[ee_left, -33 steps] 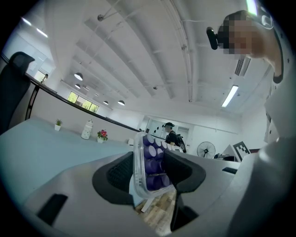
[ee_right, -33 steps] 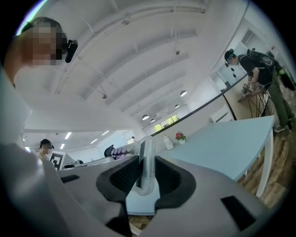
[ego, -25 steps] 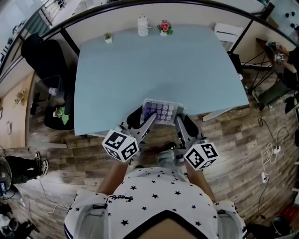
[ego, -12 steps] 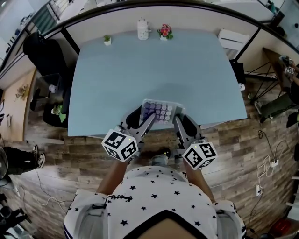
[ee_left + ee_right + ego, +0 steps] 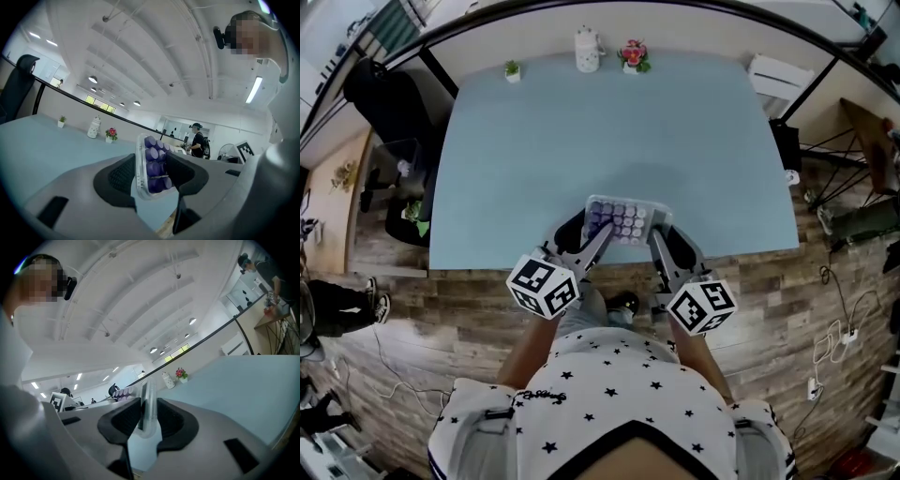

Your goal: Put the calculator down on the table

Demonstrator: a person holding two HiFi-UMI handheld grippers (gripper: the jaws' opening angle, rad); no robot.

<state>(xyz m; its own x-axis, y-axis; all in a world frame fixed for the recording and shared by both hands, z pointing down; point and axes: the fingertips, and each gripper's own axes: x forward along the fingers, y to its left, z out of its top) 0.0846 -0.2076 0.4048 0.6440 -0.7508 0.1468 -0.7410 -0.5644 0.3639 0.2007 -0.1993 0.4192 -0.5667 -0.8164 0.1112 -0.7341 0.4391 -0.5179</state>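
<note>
- Head view: against the earlier pictures, the near edge of the table [image 5: 581, 141] has slid back under the load. The calculator [image 5: 624, 220] is now carried wholly over the near strip of the tabletop instead of straddling its edge.
- It is pinched from both sides: the left gripper [image 5: 589, 233] is closed on its left edge and the right gripper [image 5: 668, 243] on its right edge. Neither grip is seen to have altered.
- From this it is judged that the approach is nearly done; lowering and release are left.
- Counted here: one calculator, two grippers with one marker cube each, and three ornaments along the far edge. These are one small green plant [image 5: 513, 70], one white jar [image 5: 589, 50] and one pot of pink flowers [image 5: 630, 54].
- Left gripper view: the clear-cased calculator [image 5: 151, 164], purple keys showing, is clamped between the two dark pads. Blue tabletop is seen below it, and contact with it cannot be confirmed. The same three ornaments are counted behind, and one person is seen standing far off.
- Right gripper view: the calculator [image 5: 147, 411] is seen edge-on, squeezed between two pads set narrowly apart. Only two of the ornaments, the jar [image 5: 168, 379] and the flowers [image 5: 181, 374], are caught here.
</note>
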